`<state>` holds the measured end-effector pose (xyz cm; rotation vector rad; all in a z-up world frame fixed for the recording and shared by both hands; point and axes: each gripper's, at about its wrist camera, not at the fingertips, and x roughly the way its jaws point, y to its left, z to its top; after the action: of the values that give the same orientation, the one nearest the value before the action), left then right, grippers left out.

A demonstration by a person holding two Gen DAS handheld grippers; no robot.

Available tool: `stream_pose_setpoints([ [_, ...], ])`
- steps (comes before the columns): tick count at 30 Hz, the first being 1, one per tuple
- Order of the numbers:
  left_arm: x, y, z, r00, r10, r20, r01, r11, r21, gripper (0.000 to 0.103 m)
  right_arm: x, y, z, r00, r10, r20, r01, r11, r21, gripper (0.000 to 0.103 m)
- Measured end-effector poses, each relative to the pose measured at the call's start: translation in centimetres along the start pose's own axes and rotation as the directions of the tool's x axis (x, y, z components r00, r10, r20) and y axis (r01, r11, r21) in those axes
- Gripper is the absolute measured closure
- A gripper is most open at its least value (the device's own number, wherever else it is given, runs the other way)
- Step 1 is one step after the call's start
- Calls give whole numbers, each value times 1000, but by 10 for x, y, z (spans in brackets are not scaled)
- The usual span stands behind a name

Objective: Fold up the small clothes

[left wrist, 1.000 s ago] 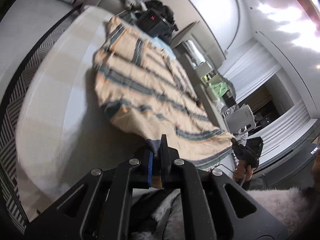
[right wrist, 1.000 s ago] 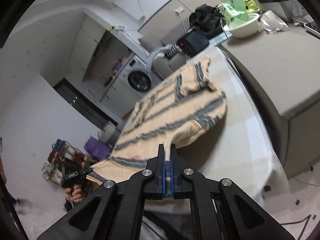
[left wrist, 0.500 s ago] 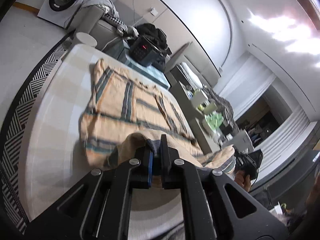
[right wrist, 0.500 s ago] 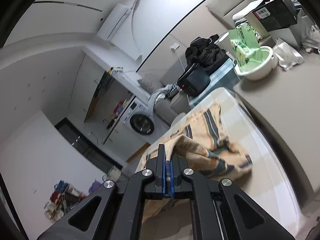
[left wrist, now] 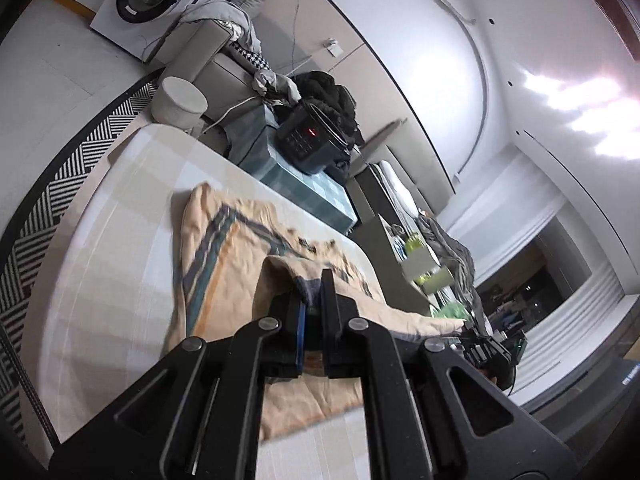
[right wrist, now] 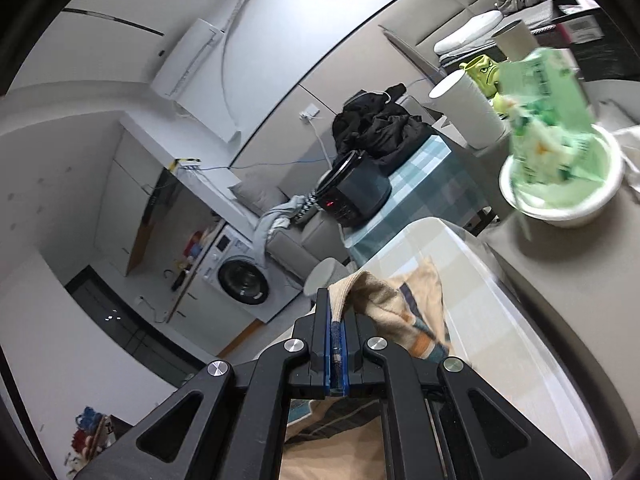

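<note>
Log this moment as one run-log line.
left hand-held gripper: shut on striped garment | right hand-held gripper: shut on striped garment | near edge lifted over part lying on table

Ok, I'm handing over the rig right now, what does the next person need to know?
Left gripper: jaws shut on a corner of the striped garment.
Right gripper: jaws shut on the other lifted corner.
The garment's far part lies flat on the table; the near edge is raised over it.
Done: both corners gripped, edge lifted.
Left: lay the edge down on the far part, release, then make any further folds.
</note>
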<state>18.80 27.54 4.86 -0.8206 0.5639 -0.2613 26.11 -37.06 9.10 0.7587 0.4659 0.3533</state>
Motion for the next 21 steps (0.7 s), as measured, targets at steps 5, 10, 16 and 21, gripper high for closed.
stream_pose_setpoints([
  [5, 58, 19, 39, 1000, 26, -15, -27, 999, -28, 100, 67, -7, 20, 998, -66, -24, 66, 998, 9, 99],
  [10, 134, 51, 75, 988, 145, -58, -147, 989, -32, 100, 140, -22, 32, 981, -185, -67, 185, 983, 1, 96],
  [16, 179, 103, 95, 952, 296, -72, -303, 944, -132, 74, 196, -49, 20, 935, -271, -230, 278, 961, -3, 74],
  [21, 170, 101, 85, 948, 302, -102, -312, 944, -108, 72, 200, -39, -8, 911, -213, -354, 212, 976, -43, 68],
])
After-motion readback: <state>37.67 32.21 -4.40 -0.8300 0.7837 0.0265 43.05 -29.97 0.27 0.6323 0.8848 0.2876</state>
